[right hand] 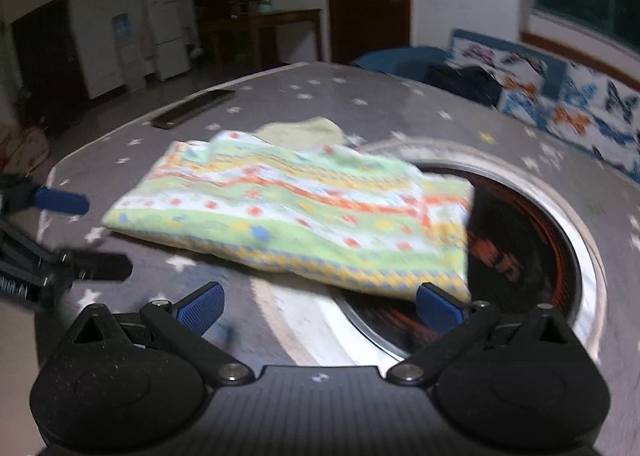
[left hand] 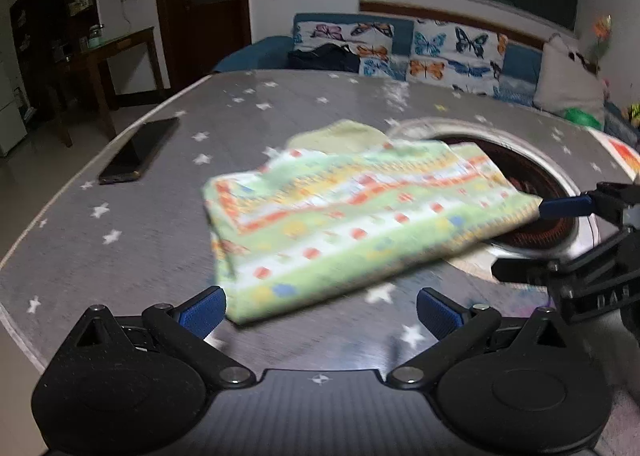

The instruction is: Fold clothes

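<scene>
A folded garment [left hand: 352,216] [right hand: 304,212], pale green with orange, yellow and white stripes, lies flat on the round table. A plain light-green part sticks out at its far side. Its right end overhangs the round burner recess [left hand: 536,172] [right hand: 520,240]. My left gripper [left hand: 320,310] is open just short of the garment's near left corner, with nothing between its fingers; it also shows in the right wrist view [right hand: 86,234]. My right gripper [right hand: 320,308] is open at the garment's right end, one blue pad [left hand: 564,205] against its edge.
The table carries a grey cloth with white stars [left hand: 120,256] [right hand: 360,96]. A dark phone [left hand: 138,152] [right hand: 194,108] lies near the far left edge. Behind the table stands a blue sofa with butterfly cushions [left hand: 440,48] and a black bag [left hand: 324,56].
</scene>
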### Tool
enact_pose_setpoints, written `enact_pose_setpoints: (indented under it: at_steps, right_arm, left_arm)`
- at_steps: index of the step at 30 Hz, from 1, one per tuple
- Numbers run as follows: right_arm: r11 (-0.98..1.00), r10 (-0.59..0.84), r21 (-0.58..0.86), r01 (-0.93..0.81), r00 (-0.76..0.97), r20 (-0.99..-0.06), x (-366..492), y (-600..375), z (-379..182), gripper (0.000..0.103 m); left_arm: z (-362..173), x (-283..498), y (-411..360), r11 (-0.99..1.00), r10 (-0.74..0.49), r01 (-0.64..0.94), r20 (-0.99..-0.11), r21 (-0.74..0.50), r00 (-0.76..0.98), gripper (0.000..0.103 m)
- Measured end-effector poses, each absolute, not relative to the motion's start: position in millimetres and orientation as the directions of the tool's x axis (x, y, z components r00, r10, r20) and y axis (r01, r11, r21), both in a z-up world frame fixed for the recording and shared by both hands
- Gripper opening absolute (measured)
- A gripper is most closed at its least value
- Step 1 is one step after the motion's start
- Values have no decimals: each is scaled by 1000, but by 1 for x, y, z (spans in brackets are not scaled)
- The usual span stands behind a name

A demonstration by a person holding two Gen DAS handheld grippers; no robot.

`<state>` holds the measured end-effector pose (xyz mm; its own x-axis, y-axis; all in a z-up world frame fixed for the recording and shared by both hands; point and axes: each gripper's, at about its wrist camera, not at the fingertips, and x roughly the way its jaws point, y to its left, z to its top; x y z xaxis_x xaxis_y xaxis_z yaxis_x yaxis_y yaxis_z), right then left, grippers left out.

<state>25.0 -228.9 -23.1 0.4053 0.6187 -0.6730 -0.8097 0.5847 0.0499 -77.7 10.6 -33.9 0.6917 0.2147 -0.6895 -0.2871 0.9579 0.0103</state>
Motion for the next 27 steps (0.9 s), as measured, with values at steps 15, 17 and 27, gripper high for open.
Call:
enact_pose_setpoints:
  at_steps: [15,17,27]
  right_arm:
    - [224,645,-222,-949,315,-696,-32,-109,-15,90]
    - [186,639,-254,-949,313,-702,-37,-95,-20,86]
    - [223,650,-177,-959,282,-706,-28,-82,-22,31]
  left_arm:
    - [-18,-77,117,848,272,-508,-699,-151,661,102]
    - [-17,-74,124,840,269,-517,-700,-166,662,102]
    - [-23,-55,137,774,187,-551,-720,-310,668,102]
